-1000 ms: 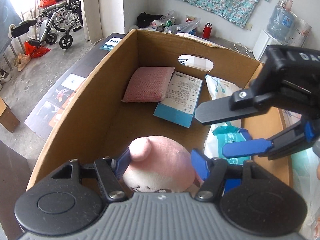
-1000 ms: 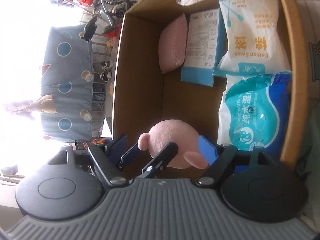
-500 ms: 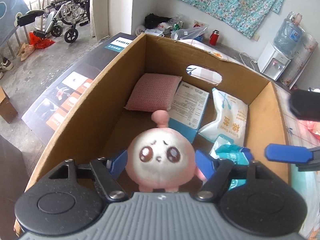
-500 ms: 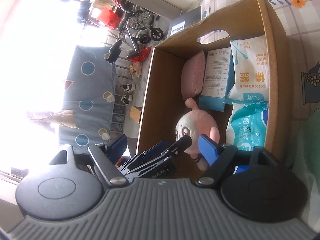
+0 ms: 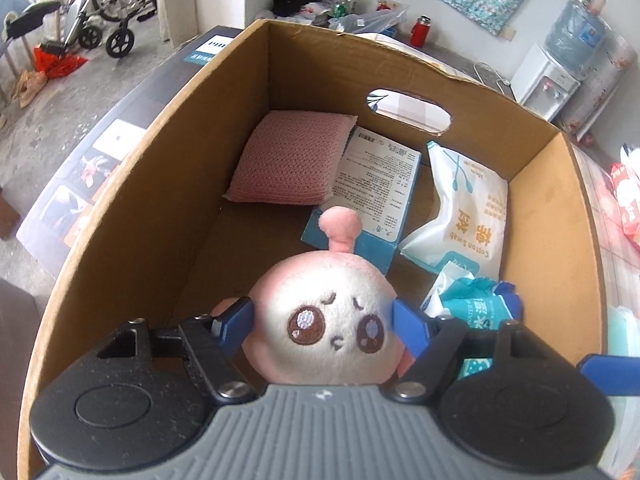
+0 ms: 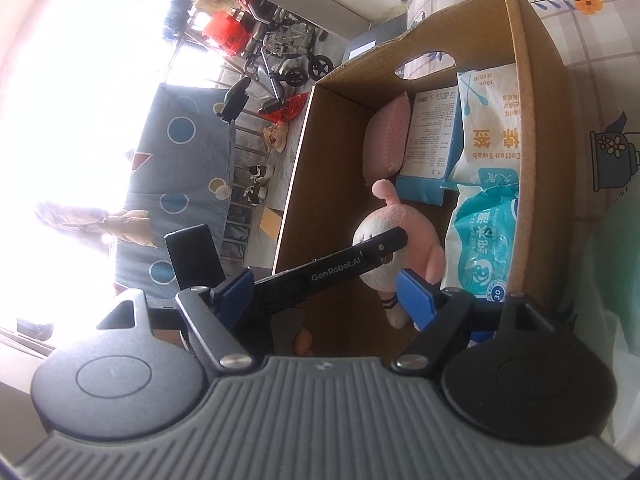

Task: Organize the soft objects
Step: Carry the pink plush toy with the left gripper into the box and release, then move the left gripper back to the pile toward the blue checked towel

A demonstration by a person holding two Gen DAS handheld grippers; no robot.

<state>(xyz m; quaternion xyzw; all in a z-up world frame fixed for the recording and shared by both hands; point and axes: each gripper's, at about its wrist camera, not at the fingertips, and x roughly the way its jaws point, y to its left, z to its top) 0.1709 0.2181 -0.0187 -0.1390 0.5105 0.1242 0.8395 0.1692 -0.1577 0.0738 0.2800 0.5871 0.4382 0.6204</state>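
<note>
Two grippers in play: we clamp the left gripper (image 5: 322,320) on the pink plush toy (image 5: 326,322), its blue pads pressed into both sides of the head, so the toy hangs face-up above the near end of the cardboard box (image 5: 168,184), probably ready to go down onto the bare floor patch there. Our right gripper (image 6: 324,290) hangs outside the box at its near end, jaws apart, holding nothing. Inside the box, at the far end, a pink cushion (image 5: 290,158) sits next to a blue-edged packet (image 5: 376,184), then a cotton swab bag (image 5: 468,208), with a wet wipes pack (image 5: 476,304) nearer us along the right wall. Beyond the box, a floral tablecloth (image 6: 592,40), a wheelchair (image 5: 100,12) on grey floor, and a water dispenser (image 5: 548,80) by the far wall.
</note>
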